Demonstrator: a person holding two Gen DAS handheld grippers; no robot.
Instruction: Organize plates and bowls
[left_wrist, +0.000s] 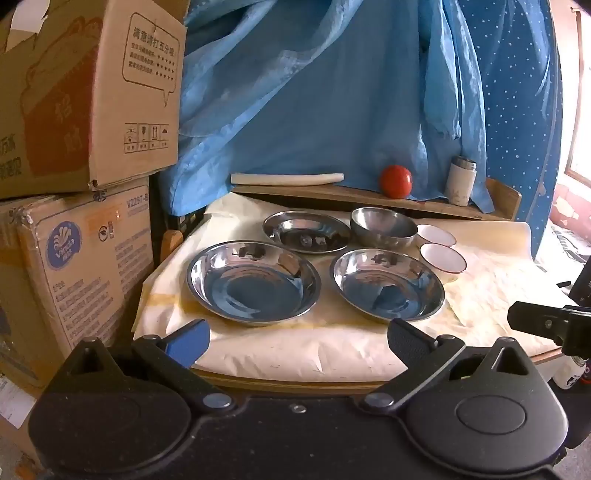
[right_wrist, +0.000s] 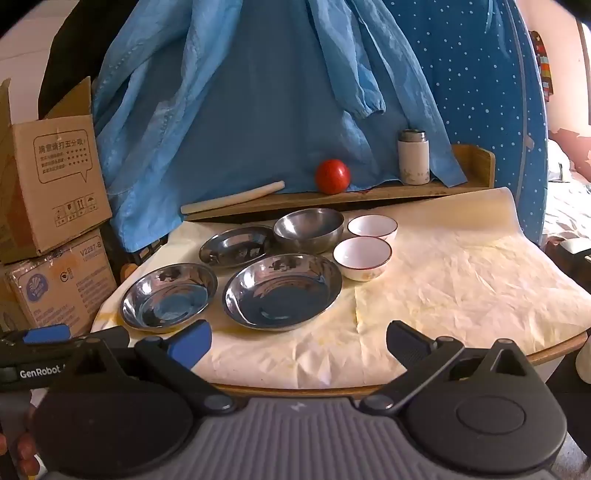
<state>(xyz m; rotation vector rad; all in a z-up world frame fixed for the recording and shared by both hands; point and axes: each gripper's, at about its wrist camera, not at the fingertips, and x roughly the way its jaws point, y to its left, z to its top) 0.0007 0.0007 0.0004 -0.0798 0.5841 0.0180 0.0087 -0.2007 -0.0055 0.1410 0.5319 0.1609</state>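
Box (left_wrist: 92, 258) reads "Vinda" (gripper (right_wrist: 22, 373): "GenRobot").

Both grippers angled downward a bit, jaws spread as wide as they go, nothing between them. Left gripper (left_wrist: 298, 338) with one blue-padded finger (left_wrist: 190, 341) and one black finger (left_wrist: 410, 338), also poking into the right wrist view at the left edge. Right gripper (right_wrist: 298, 338) same setup, its black tip visible at the right edge of the left wrist view. Bit of a hand (right_wrist: 20, 448) peeking in at the bottom left corner, fingers curled
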